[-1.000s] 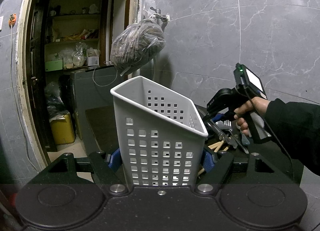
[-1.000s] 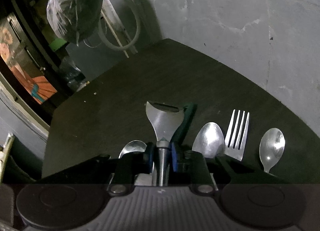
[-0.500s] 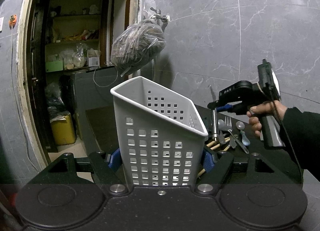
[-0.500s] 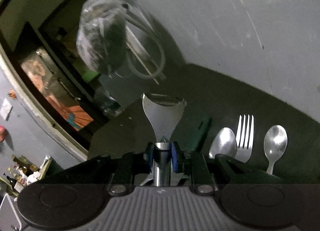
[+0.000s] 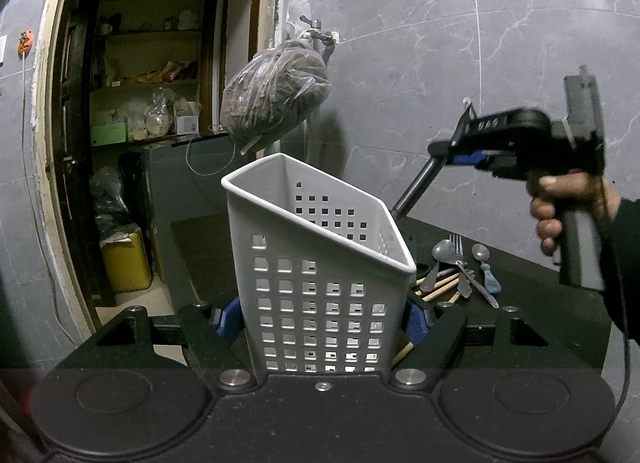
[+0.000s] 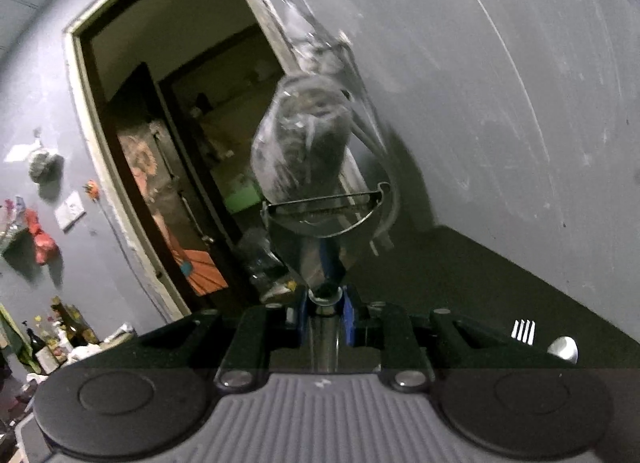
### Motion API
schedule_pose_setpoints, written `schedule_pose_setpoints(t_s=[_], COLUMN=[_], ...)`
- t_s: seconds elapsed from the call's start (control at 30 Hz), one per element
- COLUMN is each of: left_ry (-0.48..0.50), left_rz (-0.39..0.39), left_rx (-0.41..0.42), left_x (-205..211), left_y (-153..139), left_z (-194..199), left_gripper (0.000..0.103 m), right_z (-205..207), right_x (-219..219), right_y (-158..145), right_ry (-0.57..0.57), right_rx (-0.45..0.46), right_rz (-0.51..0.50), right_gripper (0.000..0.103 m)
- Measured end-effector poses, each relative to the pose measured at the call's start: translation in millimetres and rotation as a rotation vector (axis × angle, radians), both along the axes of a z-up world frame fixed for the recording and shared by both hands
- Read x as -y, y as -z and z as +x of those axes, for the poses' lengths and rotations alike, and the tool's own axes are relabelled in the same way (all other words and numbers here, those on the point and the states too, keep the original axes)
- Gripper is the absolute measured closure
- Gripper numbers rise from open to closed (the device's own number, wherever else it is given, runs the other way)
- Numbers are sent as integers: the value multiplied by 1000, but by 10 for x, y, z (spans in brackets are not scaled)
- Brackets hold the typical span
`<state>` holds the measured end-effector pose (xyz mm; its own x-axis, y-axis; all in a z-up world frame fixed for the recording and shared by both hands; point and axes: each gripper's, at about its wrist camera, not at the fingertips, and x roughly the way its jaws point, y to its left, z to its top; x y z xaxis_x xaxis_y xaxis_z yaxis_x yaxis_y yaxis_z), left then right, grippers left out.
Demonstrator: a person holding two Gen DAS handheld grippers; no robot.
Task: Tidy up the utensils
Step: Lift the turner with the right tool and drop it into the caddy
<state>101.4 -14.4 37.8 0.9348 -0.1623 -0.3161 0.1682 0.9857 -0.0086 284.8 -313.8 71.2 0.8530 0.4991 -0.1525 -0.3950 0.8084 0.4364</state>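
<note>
Item: white perforated plastic basket, clamped in left gripper, apparently empty. Item: steel Y-shaped peeler, pinched in right gripper, raised beside the basket's rim. Outstanding: metal spoons, fork and wooden sticks on dark tabletop, behind the basket.

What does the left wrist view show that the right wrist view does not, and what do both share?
Only the left wrist view shows the white basket clamped in the left tool, the right tool from outside with the hand holding it, and the wooden chopsticks on the table.

Only the right wrist view shows the peeler's blade head close up and bottles on the floor.

Both show the peeler, the fork, a spoon, the hanging plastic bag and the doorway.
</note>
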Motion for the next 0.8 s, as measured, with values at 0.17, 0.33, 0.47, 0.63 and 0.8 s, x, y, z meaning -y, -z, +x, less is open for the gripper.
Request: schedule_pose_setpoints(t_s=[0.17,0.33,0.47,0.63,0.8], left_ry=[-1,-4,-7,-6,-6], left_rz=[1,7,7,9,9], left_rx=[1,4,5,6,6], left_x=[1,31,45,45,46], left_y=[7,16,21,22,22], left_z=[1,-12,-12,-18,-17], left_gripper=[26,26,26,26,26], right_z=[-269,-579,-763,-911,-974], right_x=[-41,-164,-310,-535,-779], right_y=[-207,-455,-602,-728,-624], right_ry=[-45,-148,-245,-353,-412], right_rx=[68,146,198,242,231], right_rz=[17,30,38,55,29], right_gripper=[83,83,82,82,82])
